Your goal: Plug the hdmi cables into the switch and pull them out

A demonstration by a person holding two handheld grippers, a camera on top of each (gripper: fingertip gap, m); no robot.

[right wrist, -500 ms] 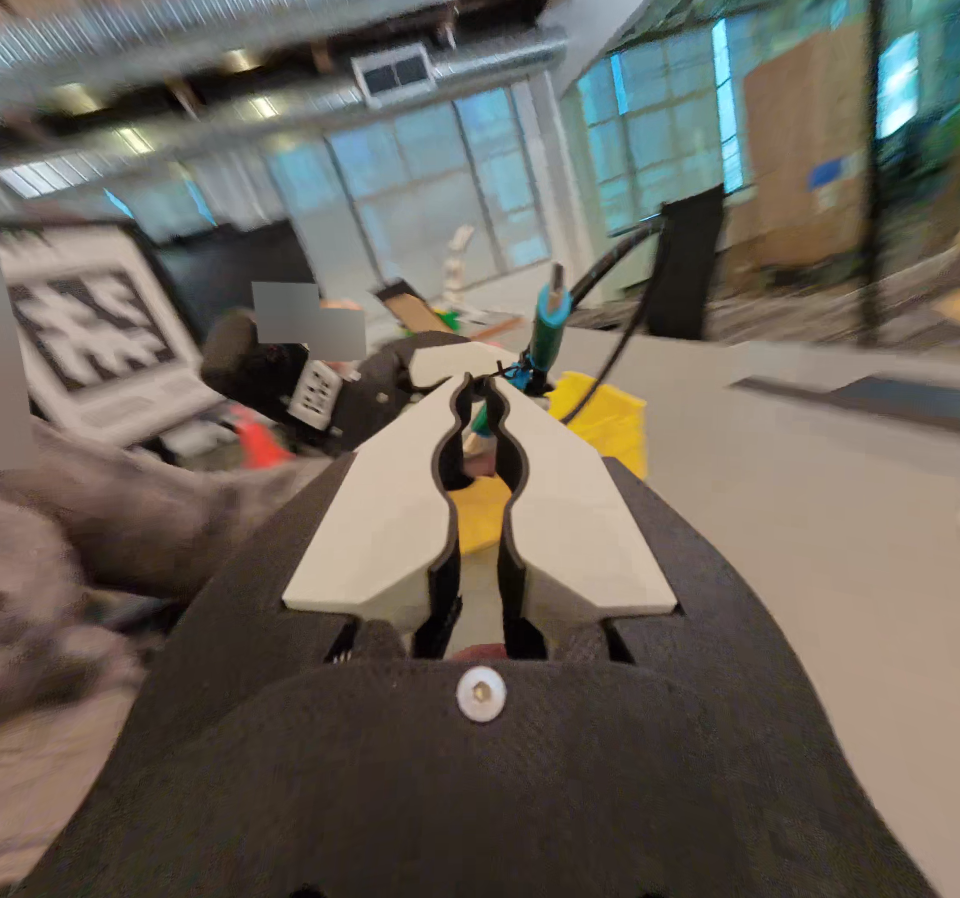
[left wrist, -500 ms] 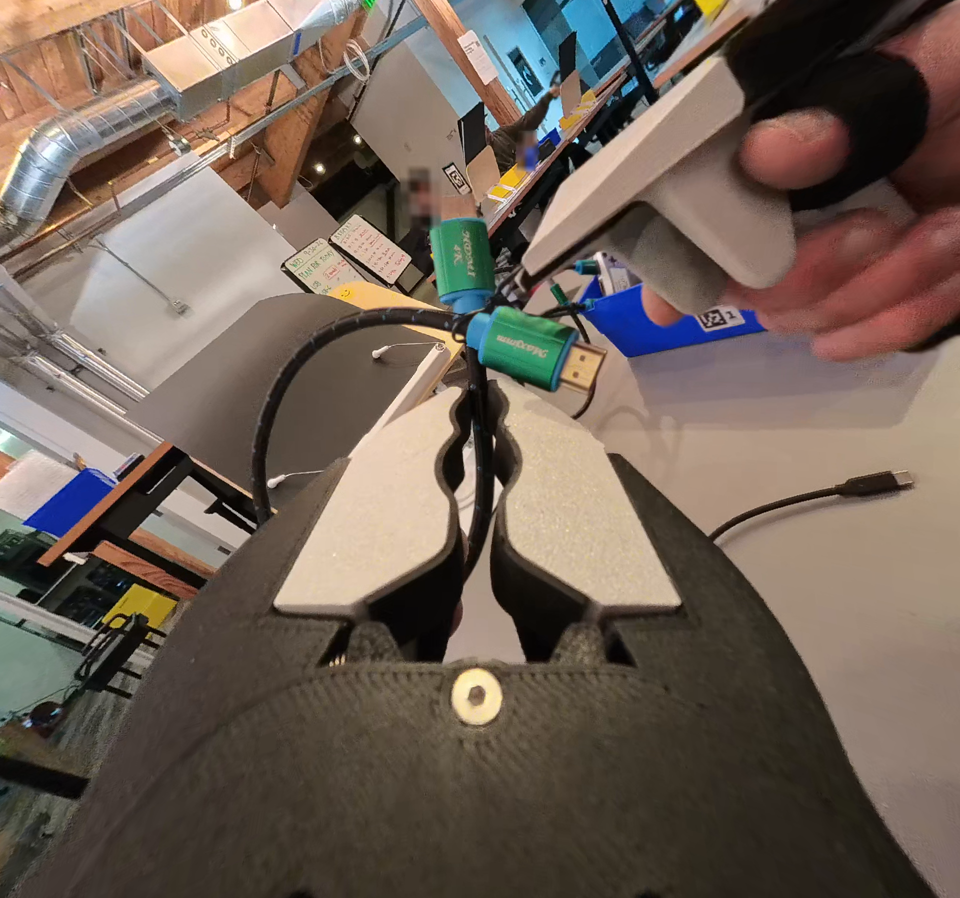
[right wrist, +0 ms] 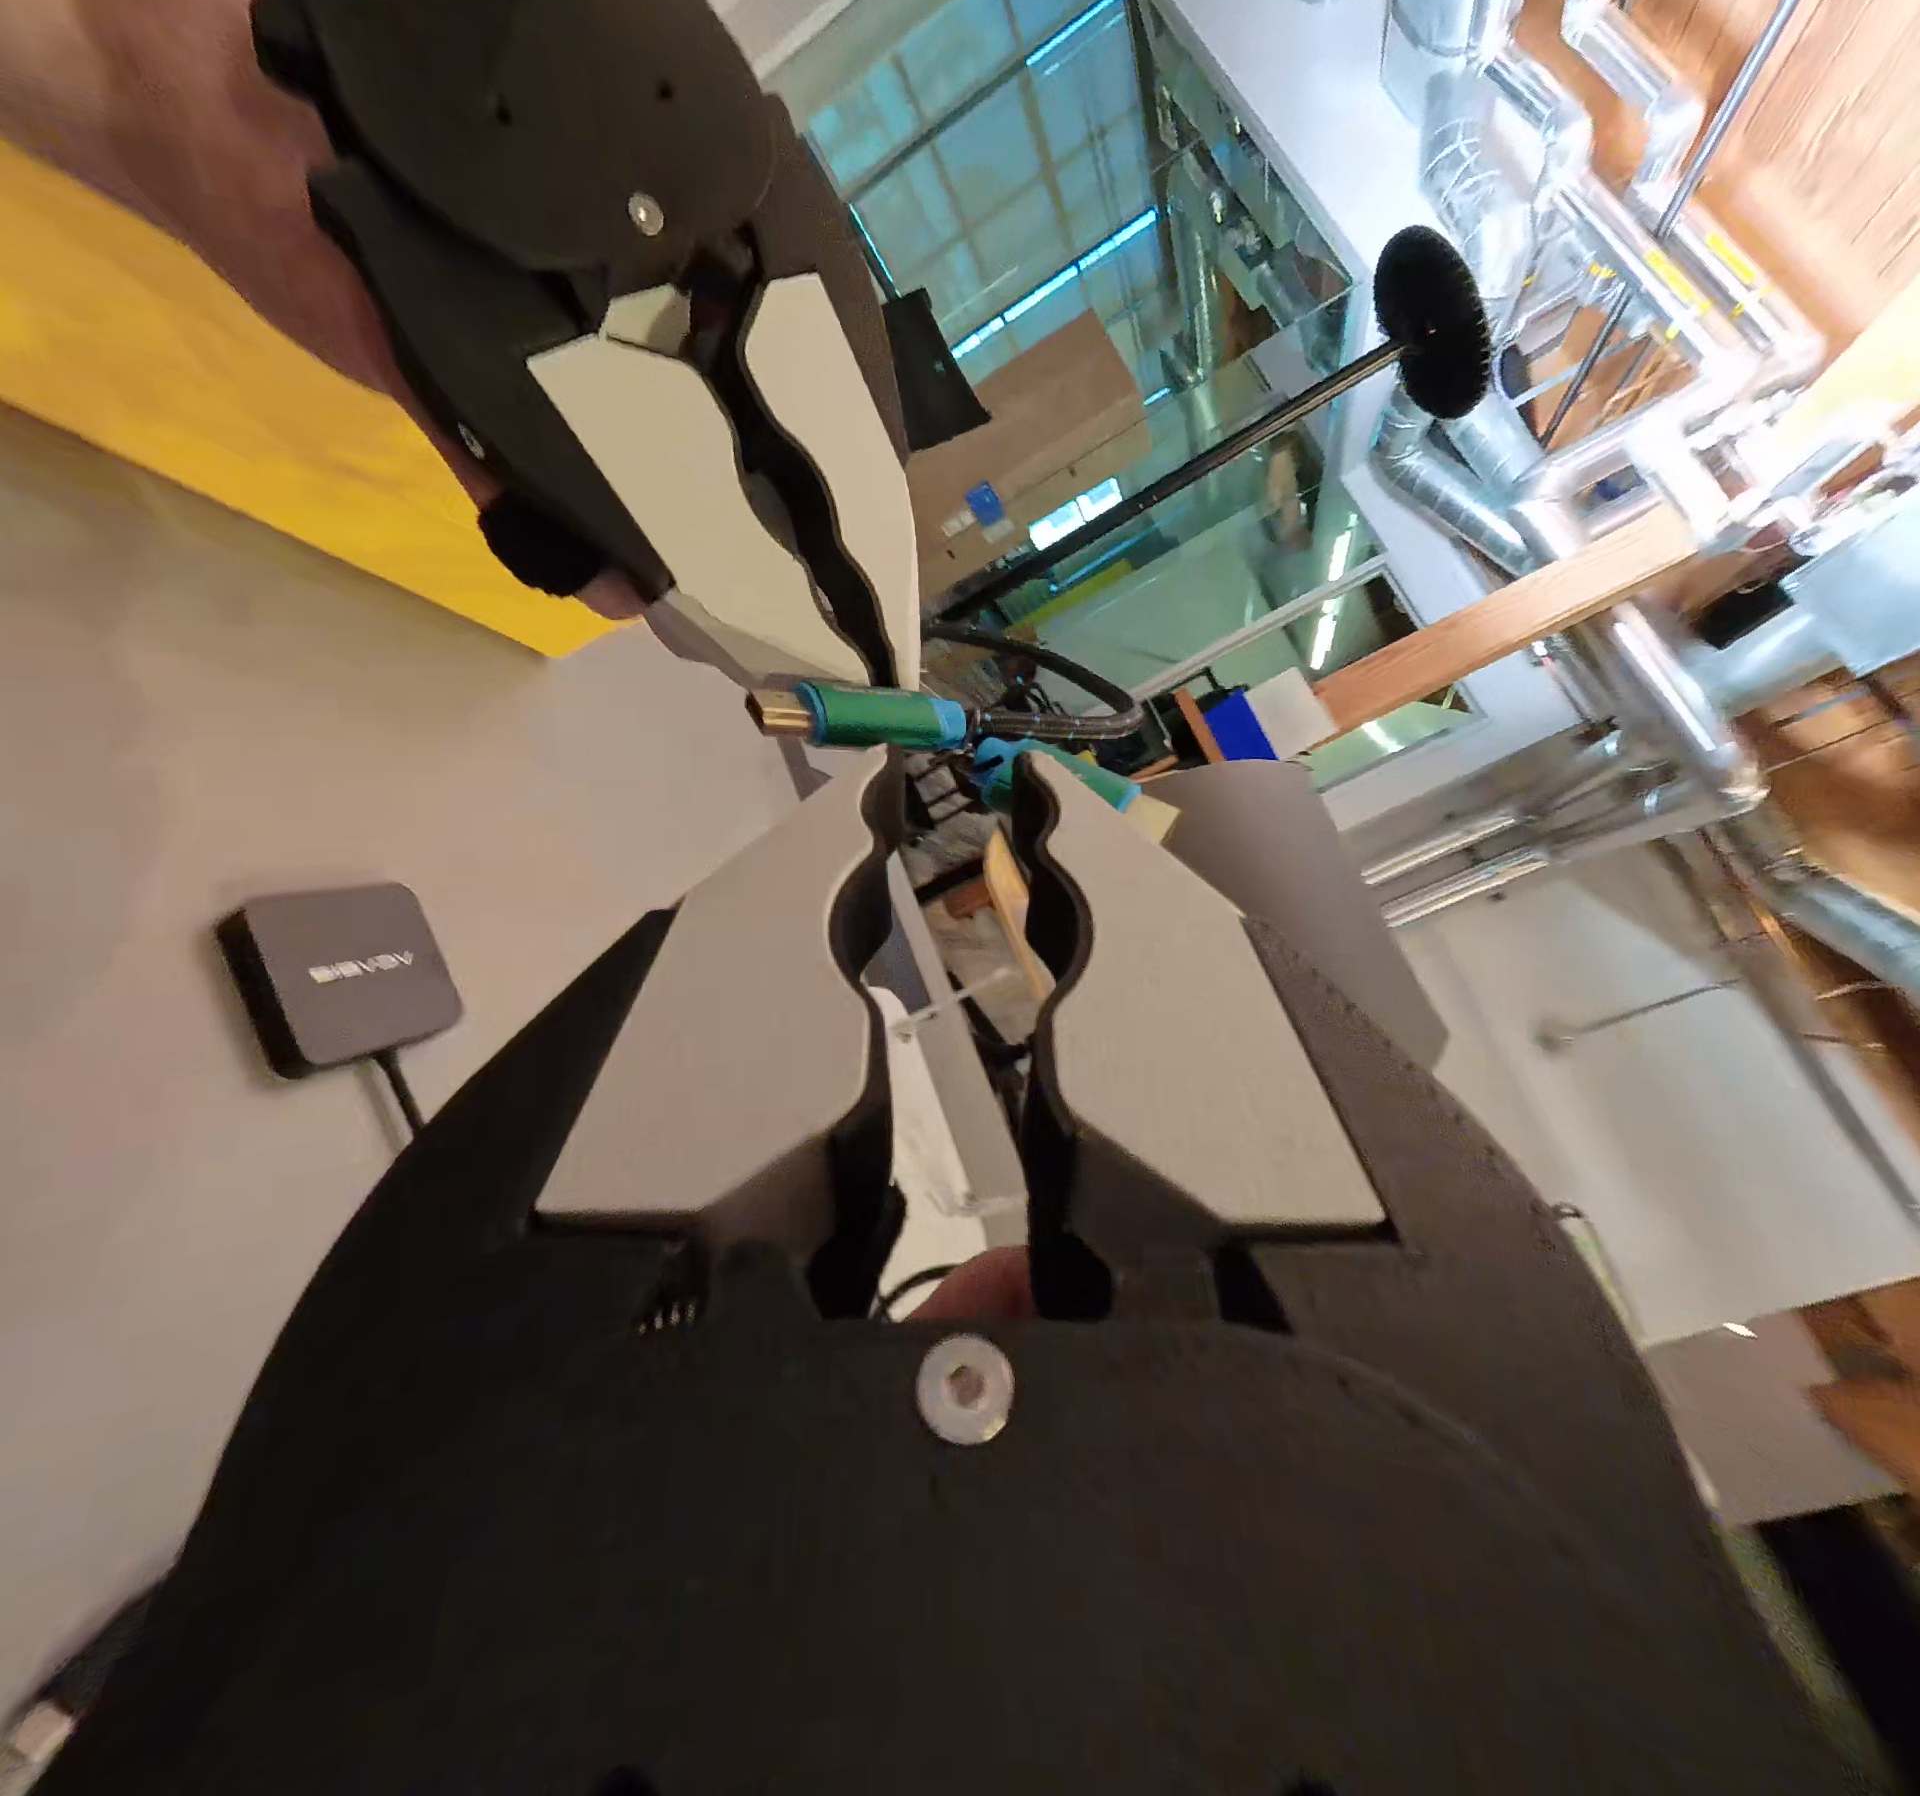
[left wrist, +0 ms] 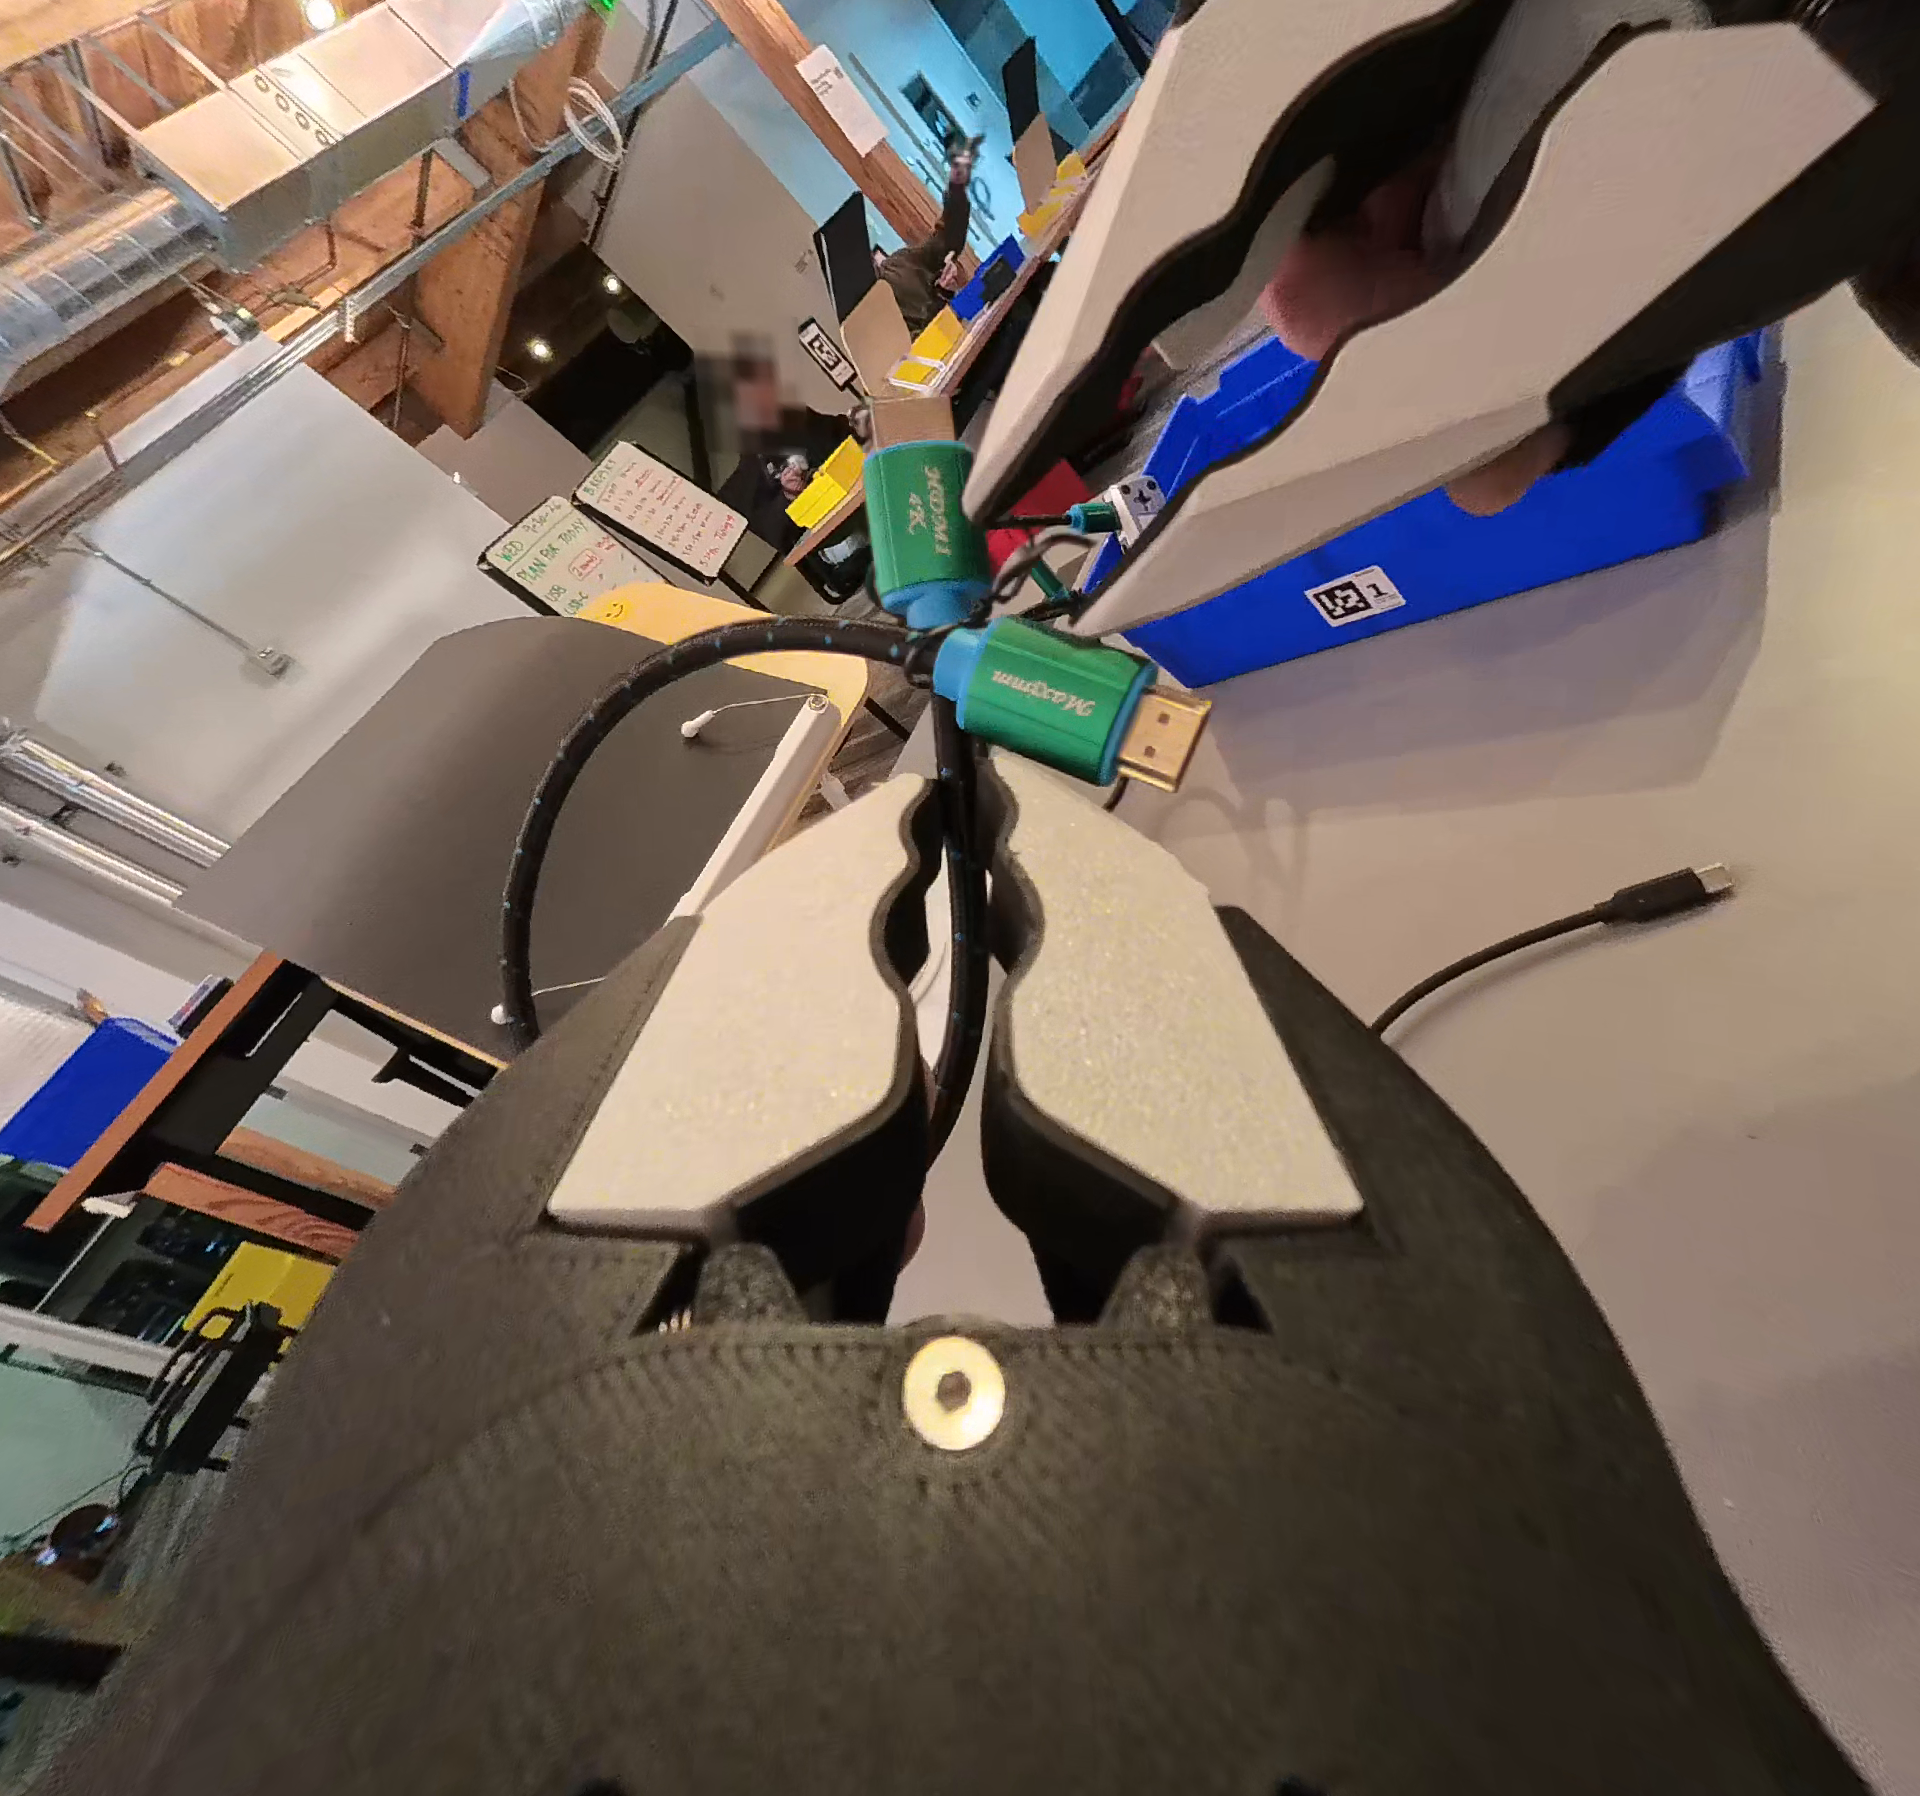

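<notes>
Right gripper (left wrist: 1034,562) swung nearer, jaws parted; left gripper (left wrist: 954,816) clamps cable (left wrist: 961,925); switch (right wrist: 338,977) only right view.

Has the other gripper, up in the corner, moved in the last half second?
Yes. The right gripper has turned, its fingertips now over the blue bin, pointing at the green plugs.

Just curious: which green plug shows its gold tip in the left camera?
The lower green plug, pointing right; the upper plug's tip is hidden.
</notes>
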